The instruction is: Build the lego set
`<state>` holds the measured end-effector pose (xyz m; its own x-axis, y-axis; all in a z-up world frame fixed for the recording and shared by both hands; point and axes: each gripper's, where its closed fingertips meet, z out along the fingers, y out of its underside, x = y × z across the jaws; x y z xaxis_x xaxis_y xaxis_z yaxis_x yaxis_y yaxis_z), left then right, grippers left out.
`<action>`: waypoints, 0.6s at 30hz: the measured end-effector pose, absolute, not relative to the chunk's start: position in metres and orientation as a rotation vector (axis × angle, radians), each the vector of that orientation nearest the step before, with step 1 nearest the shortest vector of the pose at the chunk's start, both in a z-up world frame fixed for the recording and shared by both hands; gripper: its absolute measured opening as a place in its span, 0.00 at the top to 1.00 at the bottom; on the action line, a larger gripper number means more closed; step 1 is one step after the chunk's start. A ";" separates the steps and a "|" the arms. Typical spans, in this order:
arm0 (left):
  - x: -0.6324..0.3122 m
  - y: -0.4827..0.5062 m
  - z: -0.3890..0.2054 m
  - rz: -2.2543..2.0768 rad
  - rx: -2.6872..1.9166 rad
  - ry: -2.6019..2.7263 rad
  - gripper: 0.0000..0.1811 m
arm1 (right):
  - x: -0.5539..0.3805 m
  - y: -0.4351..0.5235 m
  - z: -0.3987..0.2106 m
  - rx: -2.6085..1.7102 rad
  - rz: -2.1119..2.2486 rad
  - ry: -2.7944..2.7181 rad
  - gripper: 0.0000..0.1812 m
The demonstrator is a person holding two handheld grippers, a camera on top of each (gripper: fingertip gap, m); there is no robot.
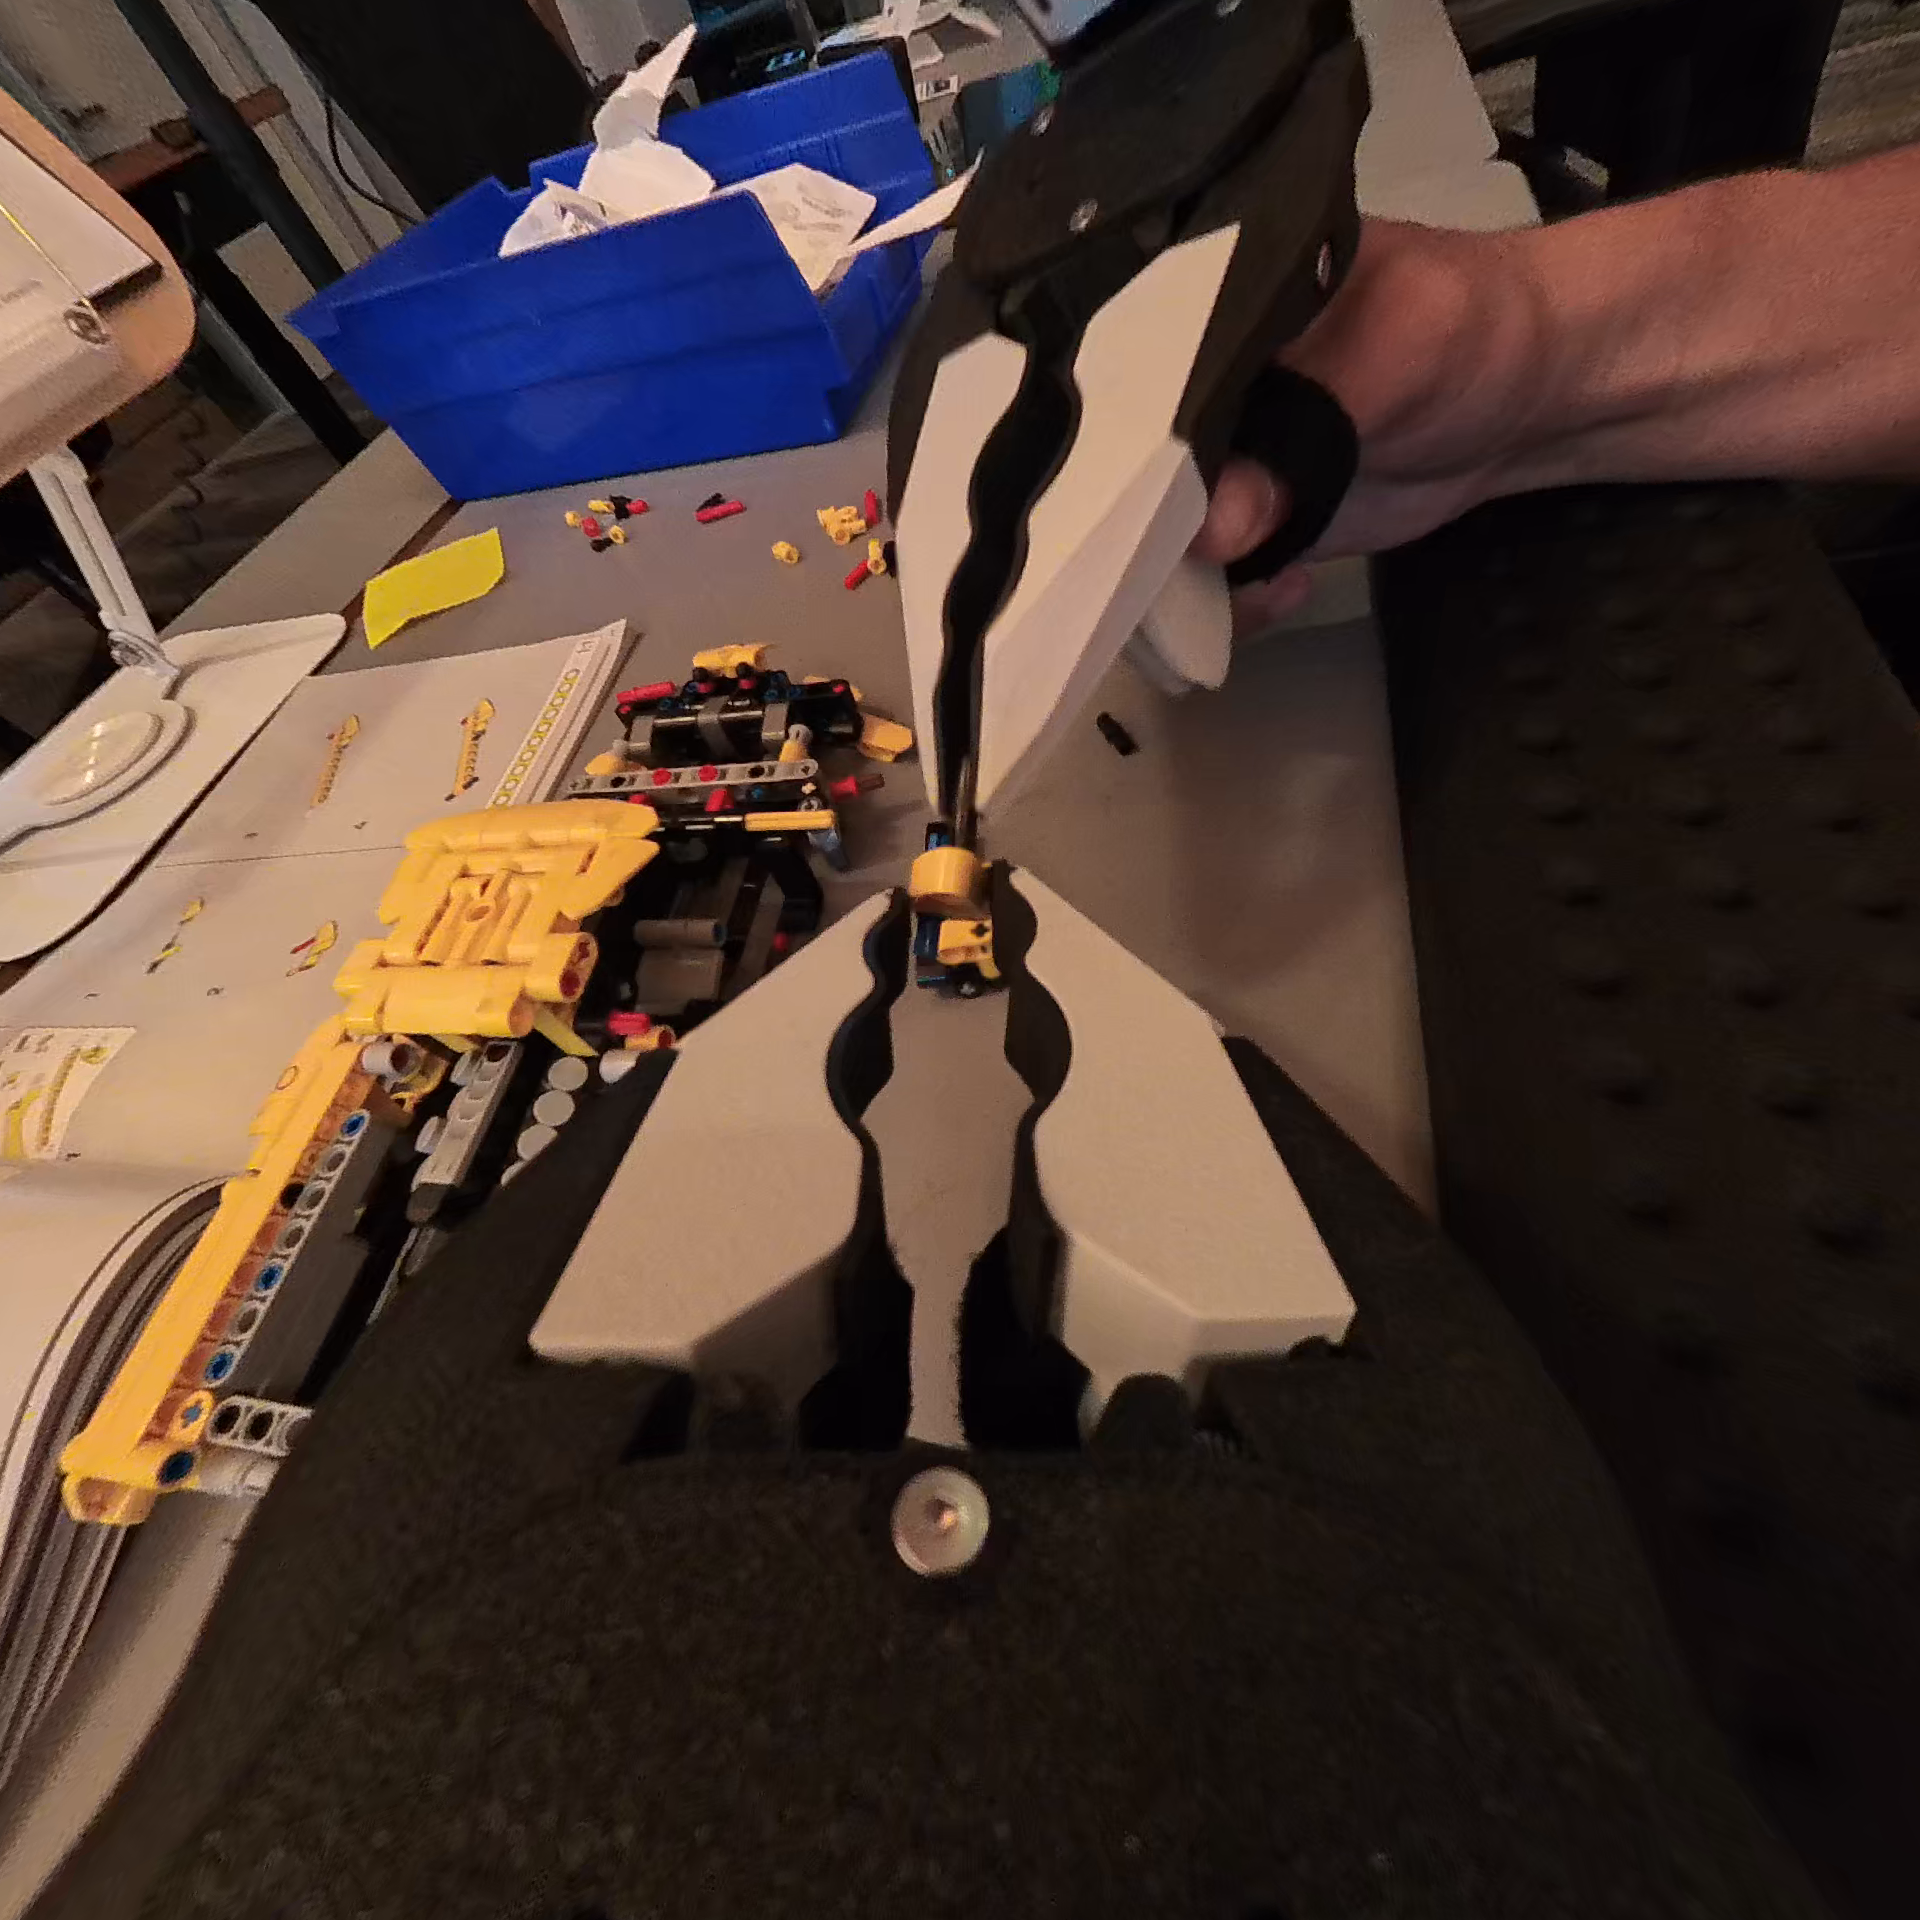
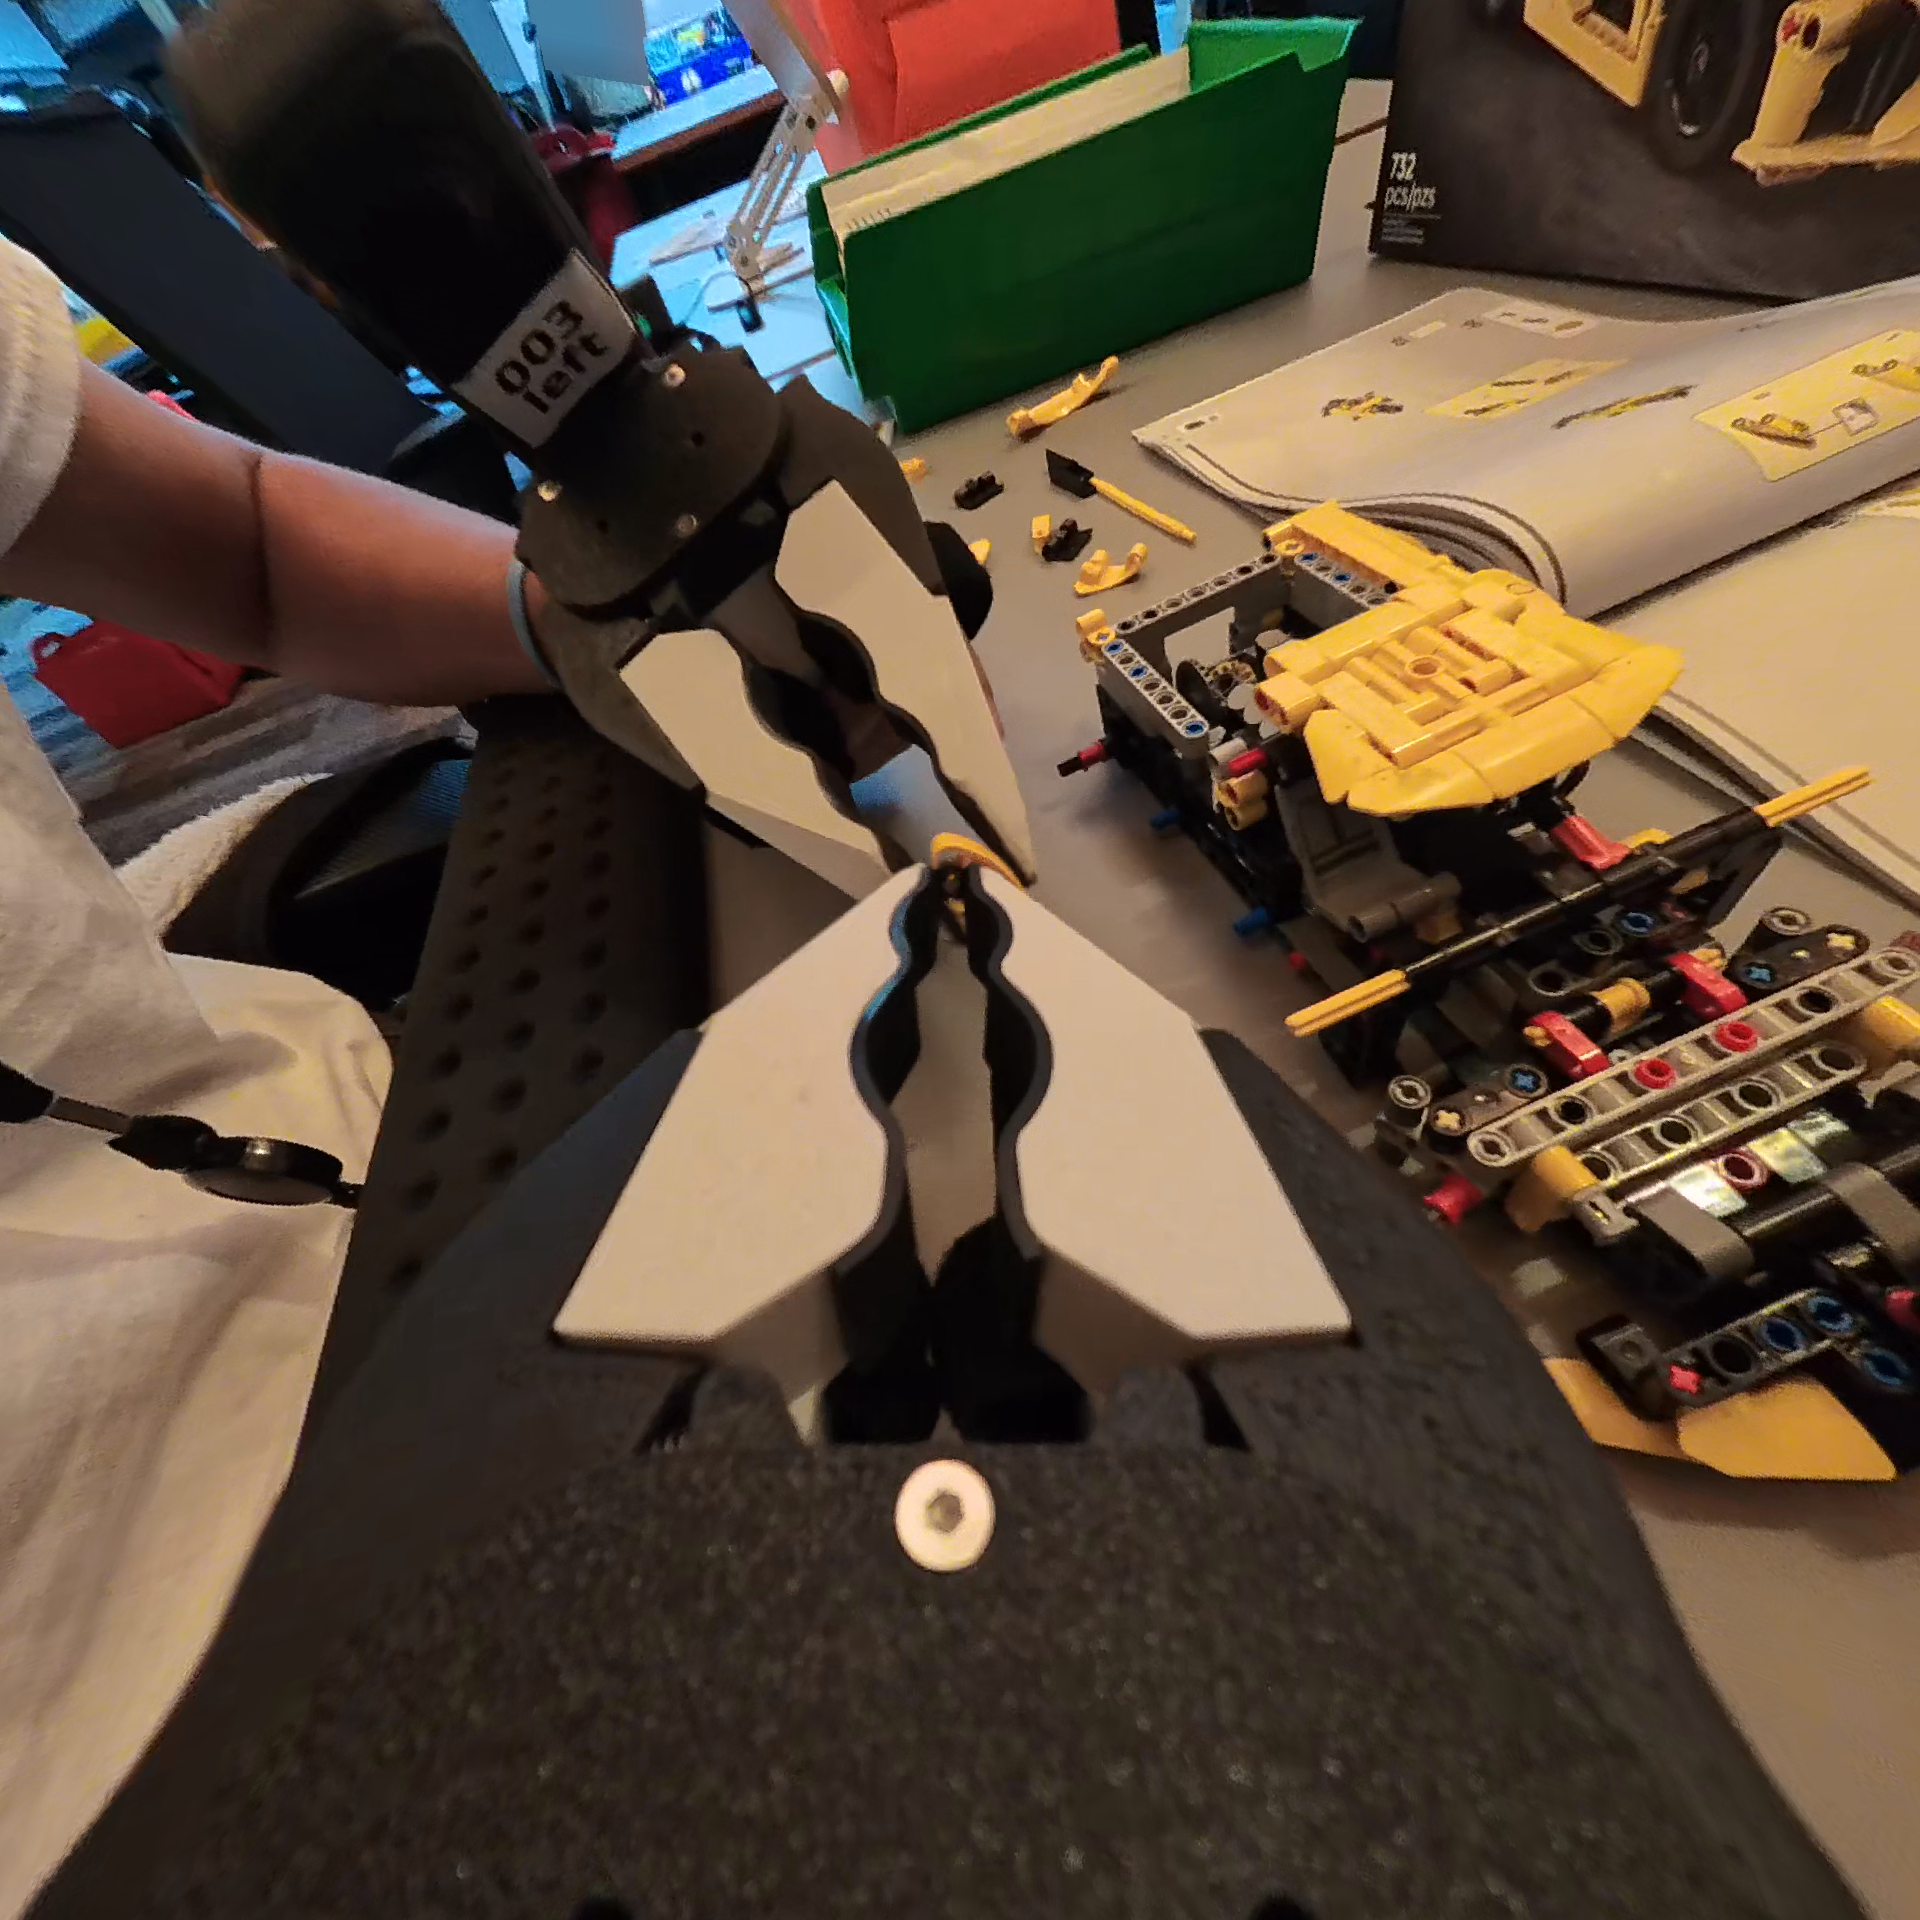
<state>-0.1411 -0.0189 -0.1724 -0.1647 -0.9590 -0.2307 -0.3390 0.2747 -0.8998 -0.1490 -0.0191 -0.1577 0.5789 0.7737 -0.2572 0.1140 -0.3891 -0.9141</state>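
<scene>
Left wrist view: my left tool point(image 1: 951, 940) pinches a small yellow-and-black lego sub-assembly point(image 1: 958, 935) at its tips, held above the grey worktop point(image 1: 1195, 883) so its end faces my right tool point(image 1: 961, 805). That right tool is pressed together on a thin dark pin point(image 1: 964, 795), meeting the sub-assembly from above, apparently to seat it. Right wrist view: both tools meet tip to tip around the yellow piece point(image 2: 961, 854), clear of the half-built yellow car point(image 2: 1455, 790), which lies beside the open instruction booklet point(image 2: 1558, 436), within reach for reference. Loose parts point(image 1: 727, 520) wait near the blue bin point(image 1: 623, 343).
</scene>
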 end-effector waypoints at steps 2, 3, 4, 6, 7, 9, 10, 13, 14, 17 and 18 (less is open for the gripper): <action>-0.141 -0.020 -0.174 -0.877 -1.196 1.694 0.92 | -0.151 -0.019 -0.161 -1.866 0.847 -0.737 0.98; -0.141 -0.020 -0.174 -0.867 -1.187 1.694 0.92 | -0.151 -0.019 -0.159 -1.855 0.831 -0.740 0.98; -0.140 -0.021 -0.174 -0.861 -1.182 1.693 0.92 | -0.152 -0.019 -0.159 -1.851 0.826 -0.747 0.98; -0.140 -0.021 -0.176 -0.837 -1.185 1.704 0.92 | -0.153 -0.019 -0.162 -1.866 0.821 -0.754 0.98; -0.140 -0.020 -0.177 -0.824 -1.185 1.709 0.92 | -0.153 -0.019 -0.164 -1.872 0.801 -0.767 0.98; -0.139 -0.020 -0.180 -0.794 -1.188 1.721 0.92 | -0.153 -0.019 -0.167 -1.882 0.745 -0.799 0.98; -0.139 -0.019 -0.180 -0.778 -1.186 1.720 0.92 | -0.153 -0.018 -0.168 -1.875 0.694 -0.822 0.98; -0.139 -0.017 -0.183 -0.720 -1.185 1.731 0.92 | -0.153 -0.017 -0.171 -1.860 0.481 -0.916 0.98; -0.139 -0.017 -0.185 -0.701 -1.182 1.736 0.92 | -0.153 -0.016 -0.173 -1.864 0.440 -0.932 0.98; -0.139 -0.013 -0.185 -0.618 -1.159 1.734 0.92 | -0.153 -0.014 -0.174 -1.877 0.388 -0.928 0.98; -0.138 -0.012 -0.186 -0.587 -1.147 1.736 0.92 | -0.153 -0.013 -0.175 -1.888 0.385 -0.926 0.98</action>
